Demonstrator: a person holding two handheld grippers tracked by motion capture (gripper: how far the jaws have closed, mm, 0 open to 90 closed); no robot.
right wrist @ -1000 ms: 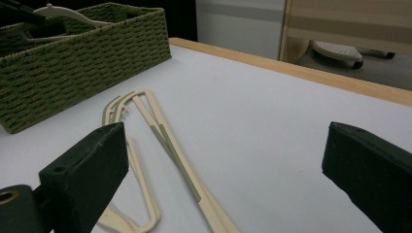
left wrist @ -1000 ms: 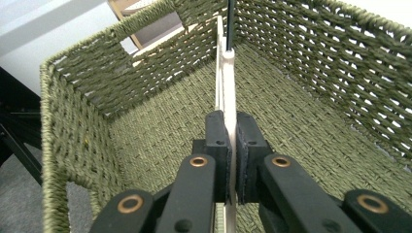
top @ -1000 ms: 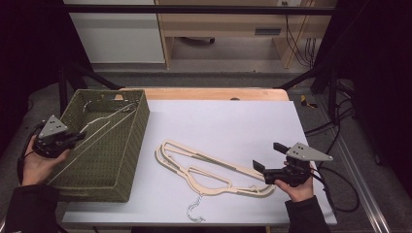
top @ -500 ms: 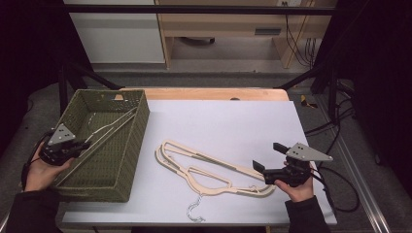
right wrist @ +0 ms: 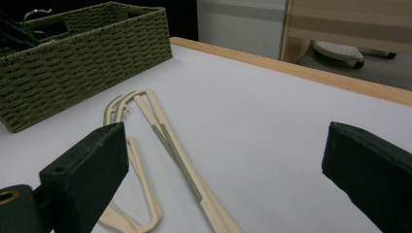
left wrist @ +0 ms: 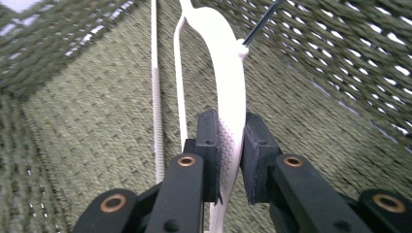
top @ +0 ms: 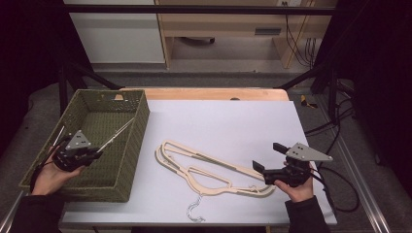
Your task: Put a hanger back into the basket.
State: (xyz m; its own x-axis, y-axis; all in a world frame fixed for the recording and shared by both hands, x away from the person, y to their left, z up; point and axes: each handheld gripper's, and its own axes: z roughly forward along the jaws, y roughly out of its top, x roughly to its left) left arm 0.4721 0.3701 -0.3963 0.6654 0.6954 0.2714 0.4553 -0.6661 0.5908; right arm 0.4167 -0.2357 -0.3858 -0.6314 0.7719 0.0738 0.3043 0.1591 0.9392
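— Cream plastic between our left gripper (left wrist: 228,160) jaws: that is the hanger (left wrist: 221,73) we are lowering into the woven basket (top: 46,160), at the left of the high view.

— Are we holding it or letting go?

— The jaws have just been opening. In the left gripper view the ribbed arm of the hanger sits between the two pads; it lies against one, and a sliver of gap shows at the other, so we judge the grip released rather than clenched.

— How do we finish this cleanly?

— Open wider before we pull back, then withdraw straight along the hanger's arm, so a pad does not drag it up the basket wall. Its metal hook points toward the far weave, upper right in that view; snagging there is the risk.

— And our right gripper (top: 265,158)?

— Wide open, gripping nothing, at the lower right of the high view. The other hangers (top: 209,167) lie flat on the white table (top: 228,116) just left of its jaws, near but, as far as we can tell, not touching.
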